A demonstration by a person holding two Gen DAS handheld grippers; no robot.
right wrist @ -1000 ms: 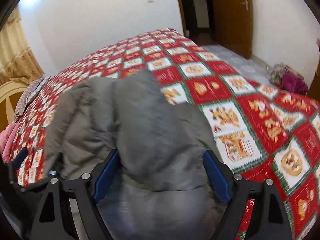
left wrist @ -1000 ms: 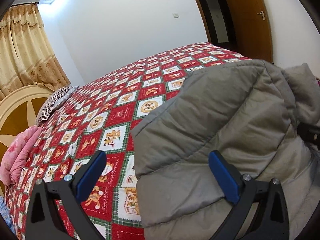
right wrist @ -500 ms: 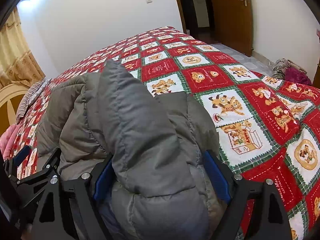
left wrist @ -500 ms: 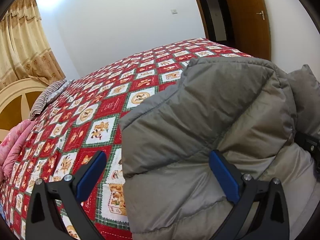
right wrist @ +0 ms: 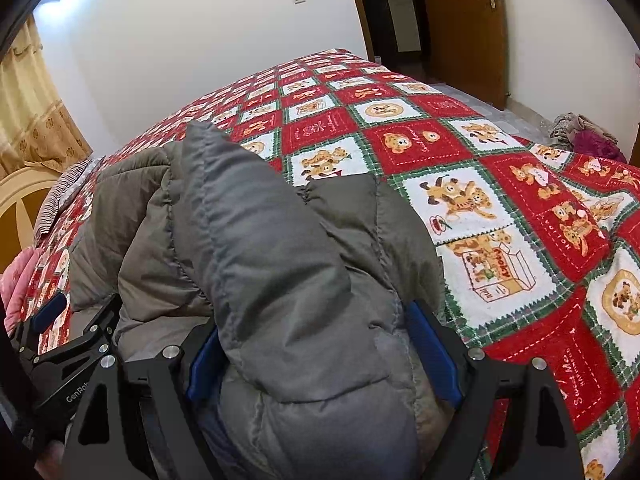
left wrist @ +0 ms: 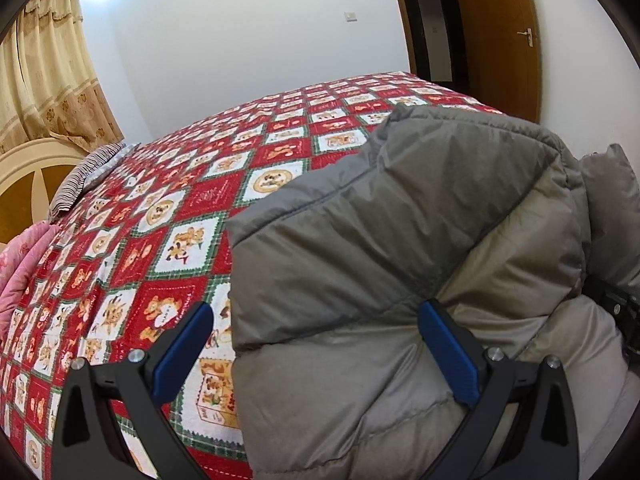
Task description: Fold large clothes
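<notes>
A grey padded jacket (left wrist: 400,248) lies bunched on the red patterned bedspread (left wrist: 180,200). My left gripper (left wrist: 316,344) is open at the jacket's left edge; its right finger presses into the fabric, its left finger is over the bedspread. My right gripper (right wrist: 320,356) is open with jaws wide around a thick fold of the jacket (right wrist: 280,260) that bulges between them. The left gripper's frame also shows at the left in the right wrist view (right wrist: 60,332).
Pink bedding (left wrist: 16,272) and a striped pillow (left wrist: 80,184) lie by the headboard (left wrist: 24,176) at the left. A wooden door (left wrist: 508,36) stands behind the bed. A heap of clothes (right wrist: 584,136) lies on the floor at right.
Both grippers have pushed further forward into the jacket, which now fills more of each view and is bunched higher. The jaws have stayed open.
</notes>
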